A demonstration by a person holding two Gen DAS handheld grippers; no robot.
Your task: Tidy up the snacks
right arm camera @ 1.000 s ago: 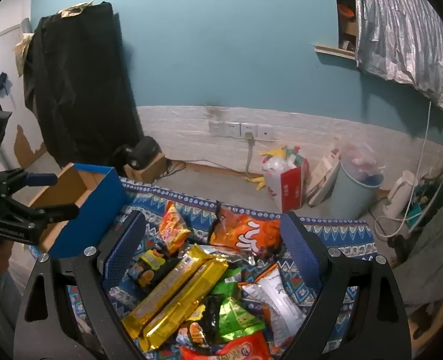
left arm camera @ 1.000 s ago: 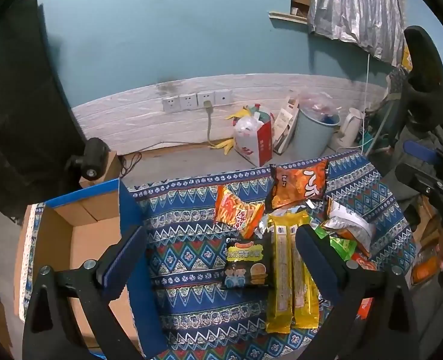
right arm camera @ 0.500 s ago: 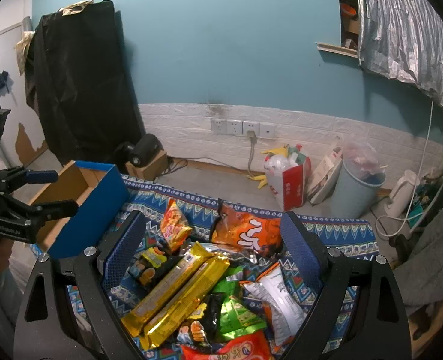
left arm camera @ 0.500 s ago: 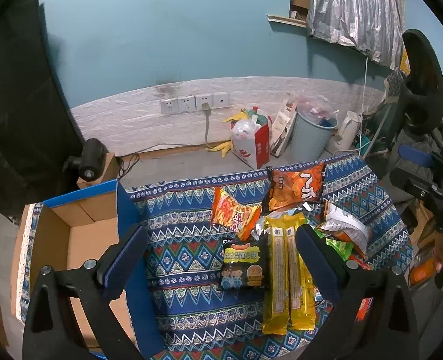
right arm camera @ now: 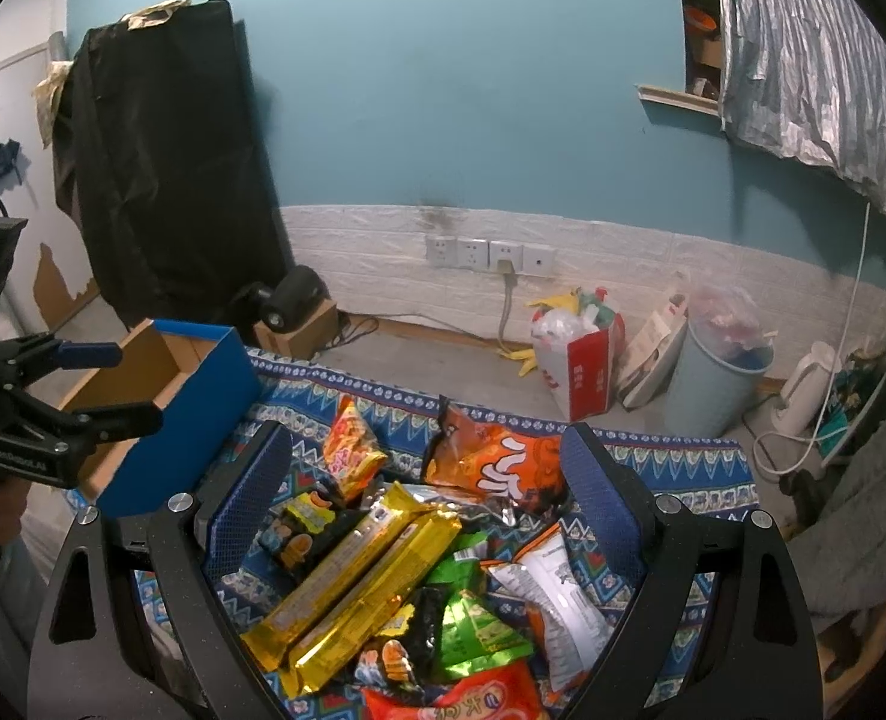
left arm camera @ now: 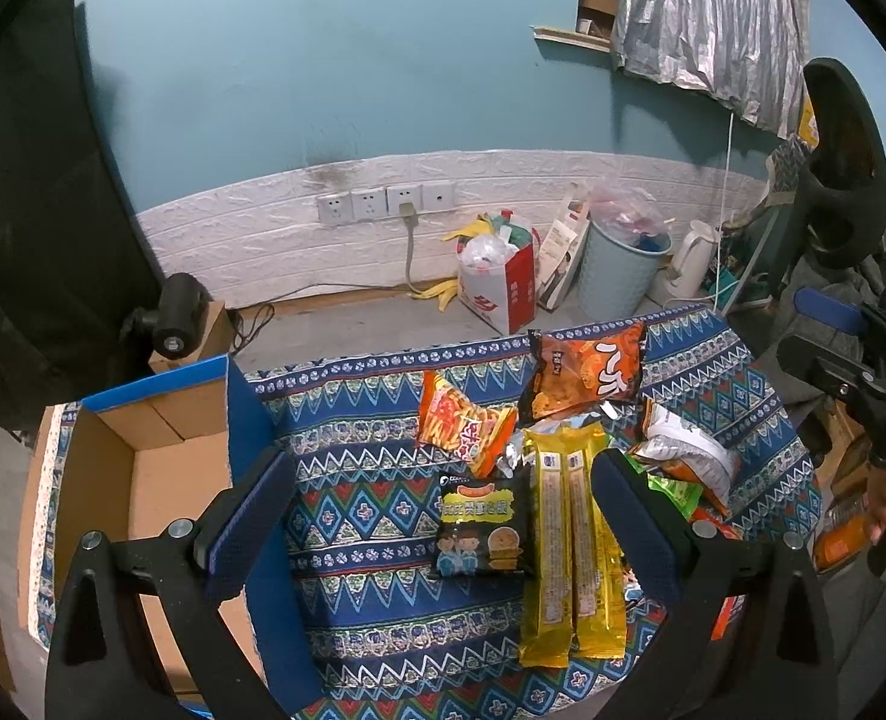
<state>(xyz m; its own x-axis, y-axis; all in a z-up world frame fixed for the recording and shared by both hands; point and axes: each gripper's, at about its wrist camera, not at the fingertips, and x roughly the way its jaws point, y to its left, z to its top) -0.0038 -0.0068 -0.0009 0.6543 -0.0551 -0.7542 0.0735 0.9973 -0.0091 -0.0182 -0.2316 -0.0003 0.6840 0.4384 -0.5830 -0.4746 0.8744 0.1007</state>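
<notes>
Left gripper (left arm camera: 443,516) wide open, empty, above black packet (left arm camera: 483,525). Right gripper (right arm camera: 428,492) wide open, empty, over snack pile; box (right arm camera: 179,414) at 10 o'clock.

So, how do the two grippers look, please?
Both are black frames with silver screws and two fingers padded in blue mesh. The left gripper shows white lettering on its body in the right wrist view. The right gripper bears white letters too, cut off at the left wrist view's edge.
</notes>
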